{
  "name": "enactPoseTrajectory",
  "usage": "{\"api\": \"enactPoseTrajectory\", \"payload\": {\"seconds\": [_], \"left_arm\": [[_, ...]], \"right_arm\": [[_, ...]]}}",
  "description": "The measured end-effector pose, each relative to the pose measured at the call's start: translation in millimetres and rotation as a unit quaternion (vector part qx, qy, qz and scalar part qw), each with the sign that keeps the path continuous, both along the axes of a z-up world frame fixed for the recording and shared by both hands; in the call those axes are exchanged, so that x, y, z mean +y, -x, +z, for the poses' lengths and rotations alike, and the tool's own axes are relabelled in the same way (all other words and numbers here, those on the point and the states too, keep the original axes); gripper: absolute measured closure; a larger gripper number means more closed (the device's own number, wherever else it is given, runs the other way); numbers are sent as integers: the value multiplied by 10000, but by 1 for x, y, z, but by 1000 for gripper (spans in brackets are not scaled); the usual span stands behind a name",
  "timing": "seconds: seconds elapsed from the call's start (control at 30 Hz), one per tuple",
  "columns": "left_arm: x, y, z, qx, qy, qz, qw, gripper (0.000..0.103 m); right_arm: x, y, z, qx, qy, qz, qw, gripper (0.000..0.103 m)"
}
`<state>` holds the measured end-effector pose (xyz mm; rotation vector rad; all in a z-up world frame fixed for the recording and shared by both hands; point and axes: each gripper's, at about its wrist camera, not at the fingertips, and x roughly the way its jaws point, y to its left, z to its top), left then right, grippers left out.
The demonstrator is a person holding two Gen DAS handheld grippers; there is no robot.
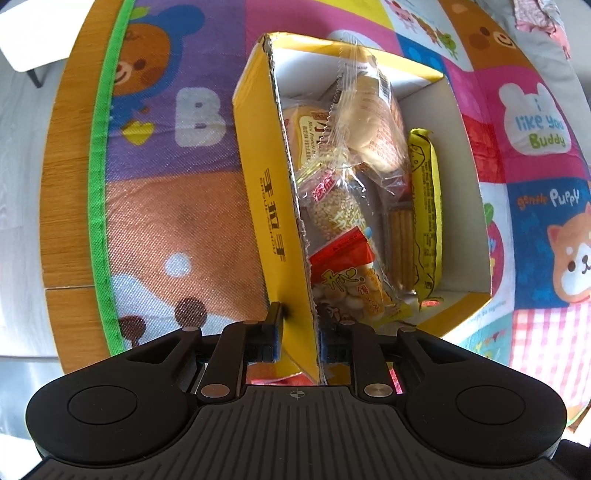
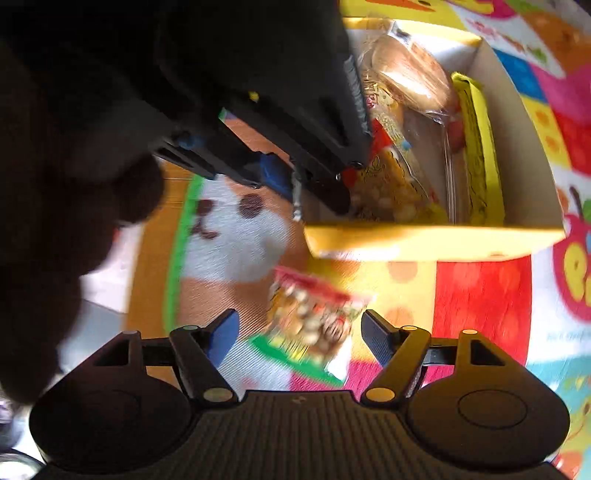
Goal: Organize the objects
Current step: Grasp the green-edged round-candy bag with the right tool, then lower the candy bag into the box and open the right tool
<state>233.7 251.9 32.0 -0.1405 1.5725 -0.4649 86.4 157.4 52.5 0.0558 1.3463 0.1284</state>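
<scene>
A yellow cardboard box [image 1: 258, 192] stands on a cartoon play mat and holds several snack packets: a clear bread pack [image 1: 365, 125], a sesame snack [image 1: 332, 210], a red-topped biscuit bag [image 1: 347, 273] and a yellow wafer pack [image 1: 426, 206]. My left gripper [image 1: 299, 332] is shut on the box's left wall, one finger outside and one inside. It shows as a dark shape [image 2: 295, 147] in the right wrist view, at the box [image 2: 424, 242]. My right gripper [image 2: 299, 332] is open, with a blurred snack packet [image 2: 314, 321] lying on the mat between its fingers.
The colourful mat [image 1: 166, 206] covers a wooden table [image 1: 64, 184] with a green border [image 1: 98, 166]. The table edge and a grey floor lie to the left. A pale cloth [image 1: 543, 22] lies at the far right.
</scene>
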Motion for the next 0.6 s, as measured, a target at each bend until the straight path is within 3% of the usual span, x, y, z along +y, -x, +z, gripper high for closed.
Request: {"api": "enactPoseTrajectory", "payload": {"seconds": [0.13, 0.23, 0.37, 0.47, 0.6], "left_arm": [[-3, 1, 1, -65, -42, -5, 10000, 82], [-3, 3, 1, -85, -63, 37, 9999, 82], [-1, 3, -1, -46, -16, 166, 9999, 82], [3, 5, -5, -5, 32, 287, 9996, 82], [-1, 8, -1, -161, -128, 233, 9995, 83]], "right_arm": [[-10, 1, -13, 205, 7, -3, 9998, 31], [-17, 9, -10, 394, 46, 148, 9991, 48], [-35, 24, -3, 610, 132, 70, 9980, 51], [-59, 38, 12, 718, 160, -220, 9970, 51], [-91, 55, 58, 770, -35, -547, 9955, 51]]}}
